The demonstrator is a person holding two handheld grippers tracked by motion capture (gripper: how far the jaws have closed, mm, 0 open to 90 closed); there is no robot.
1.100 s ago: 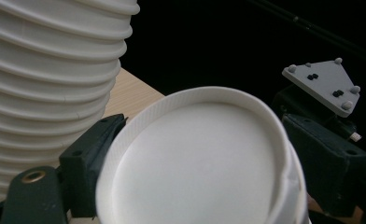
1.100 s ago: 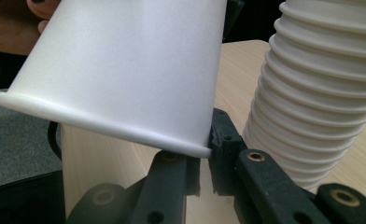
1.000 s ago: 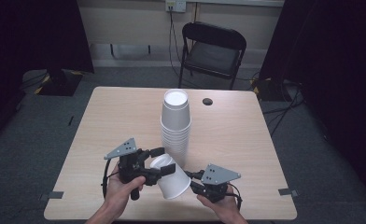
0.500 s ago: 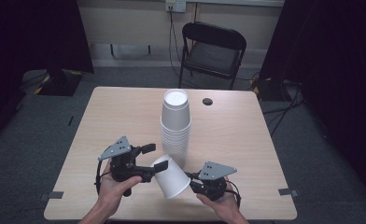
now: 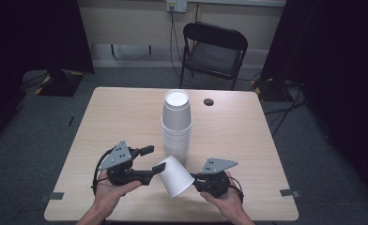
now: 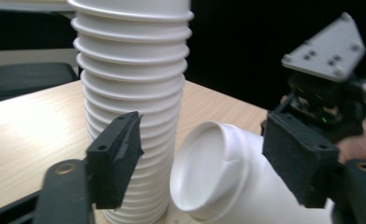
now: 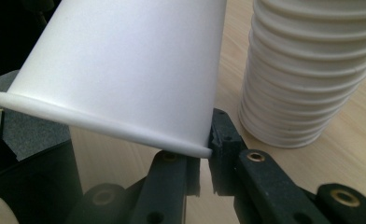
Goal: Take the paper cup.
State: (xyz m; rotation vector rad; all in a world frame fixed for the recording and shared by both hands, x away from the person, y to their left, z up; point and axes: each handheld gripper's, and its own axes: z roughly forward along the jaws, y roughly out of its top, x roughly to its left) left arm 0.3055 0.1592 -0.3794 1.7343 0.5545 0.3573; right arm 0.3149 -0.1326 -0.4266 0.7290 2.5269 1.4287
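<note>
A tall stack of white paper cups point(image 5: 176, 124) stands upside down at the middle of the table, and it also rises in the left gripper view point(image 6: 132, 84) and the right gripper view point(image 7: 307, 70). In front of it a single white cup point(image 5: 175, 176) hangs tilted, its base pointing up and to the left. My right gripper point(image 5: 194, 180) is shut on that cup's rim point(image 7: 204, 149). My left gripper point(image 5: 149, 163) is open. The cup's base point(image 6: 218, 172) lies between its spread jaws point(image 6: 209, 154), and the pads do not touch it.
The wooden table point(image 5: 116, 117) has bare room to the left and right of the stack. A small dark round disc point(image 5: 209, 101) lies at the back right. A black folding chair point(image 5: 215, 51) stands behind the far edge.
My left gripper has drawn back a little to the left, away from the single cup. The cup, held by the right gripper, has tipped so that its base points at the left gripper.
</note>
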